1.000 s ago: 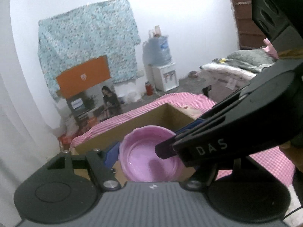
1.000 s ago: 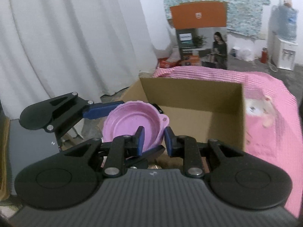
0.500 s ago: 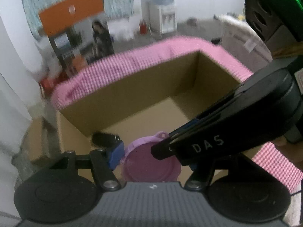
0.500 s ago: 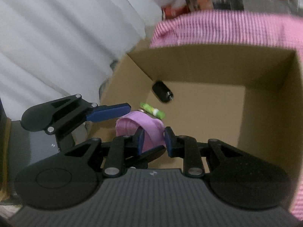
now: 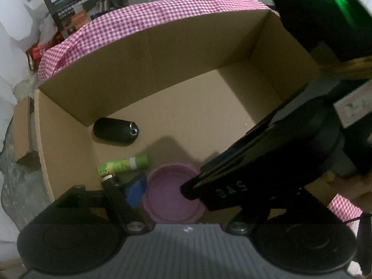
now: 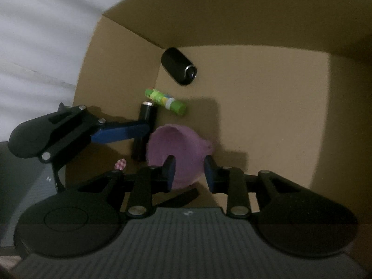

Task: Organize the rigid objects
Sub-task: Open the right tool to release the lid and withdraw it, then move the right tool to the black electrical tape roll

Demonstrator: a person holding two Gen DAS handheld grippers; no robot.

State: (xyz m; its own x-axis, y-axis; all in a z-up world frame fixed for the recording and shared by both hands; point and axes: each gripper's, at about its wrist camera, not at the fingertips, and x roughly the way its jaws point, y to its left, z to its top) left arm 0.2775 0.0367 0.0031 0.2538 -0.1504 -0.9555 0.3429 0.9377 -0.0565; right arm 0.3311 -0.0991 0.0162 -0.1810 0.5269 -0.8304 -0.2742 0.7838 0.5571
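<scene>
Open-topped cardboard box [image 5: 148,53], largest thing here, on a pink-checked cloth [image 5: 139,16]. Seen whole only from the left wrist: far rim, cloth beyond it, a printed carton [image 5: 67,7] on the floor behind. From the right wrist only inner walls [image 6: 232,18] and floor, plus white curtain [image 6: 34,34] past the left rim.

Wide bare floor toward the far and right walls; everything gathered in the near left corner.

Right gripper [image 6: 188,171] reaching low into the box, jaws opening, a pad either side of the purple dish's near rim; contact not clear. Across the left-wrist view only as a dark body marked DAS [image 5: 255,169].

Left gripper [image 5: 167,193] with jaws opening wide; blue pad [image 5: 136,189] just beside the dish's left rim, other finger hidden behind the right gripper.

Purple dish [image 5: 171,195] low in the box near the front wall; tilted in the right-wrist view [image 6: 176,146].

Black cylinder [image 5: 115,130] lying near the left wall.

Green tube [image 5: 123,166] lying between cylinder and dish.

Slim black stick [image 6: 144,130] beside the dish, plain only from the right wrist.
</scene>
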